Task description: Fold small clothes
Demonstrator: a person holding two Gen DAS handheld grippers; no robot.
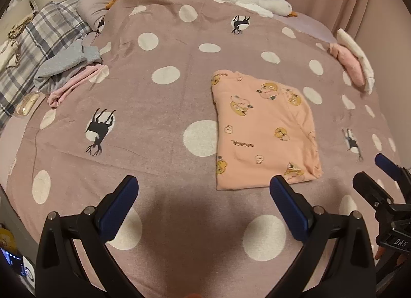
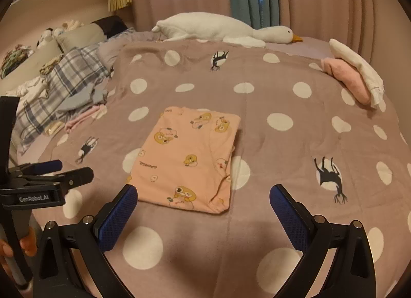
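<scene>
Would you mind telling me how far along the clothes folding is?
Done: the peach printed garment lies folded flat, and two folded pieces sit at the bed's far right. In hand: nothing; both hand-held grippers are open. Left: the grey and pink heap.

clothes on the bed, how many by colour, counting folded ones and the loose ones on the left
Pink with cartoon print: 1, the folded garment in the middle
Plain pink: 2, one folded piece at the far right, one loose piece on the left
White: 1, the folded piece beside the pink one
Grey: 1, the loose piece on the left
Total: 5
</scene>
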